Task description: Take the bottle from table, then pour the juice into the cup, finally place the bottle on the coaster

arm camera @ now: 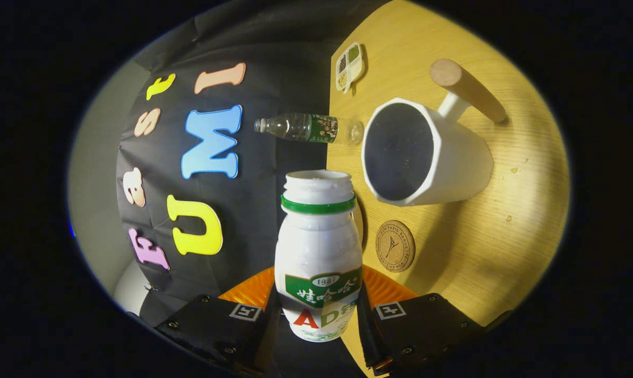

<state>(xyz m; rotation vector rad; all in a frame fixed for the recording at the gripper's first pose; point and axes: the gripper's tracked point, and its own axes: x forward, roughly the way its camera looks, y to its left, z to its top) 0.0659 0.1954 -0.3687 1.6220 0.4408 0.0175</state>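
Now: tongs [319, 315] pinching white bottle [318, 252] | mouth open, beside cup [426, 157] | coaster [395, 245] beneath cup

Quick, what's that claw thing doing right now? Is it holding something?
Gripper: shut on the white plastic drink bottle with a green neck ring, one finger pressing on each side, lid off.

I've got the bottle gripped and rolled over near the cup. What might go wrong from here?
1. The bottle, held between the fingers of the gripper, has its open mouth beside the cup, not over it; juice may hit the table.
2. The coaster lies close to the cup, so setting down risks a knock.
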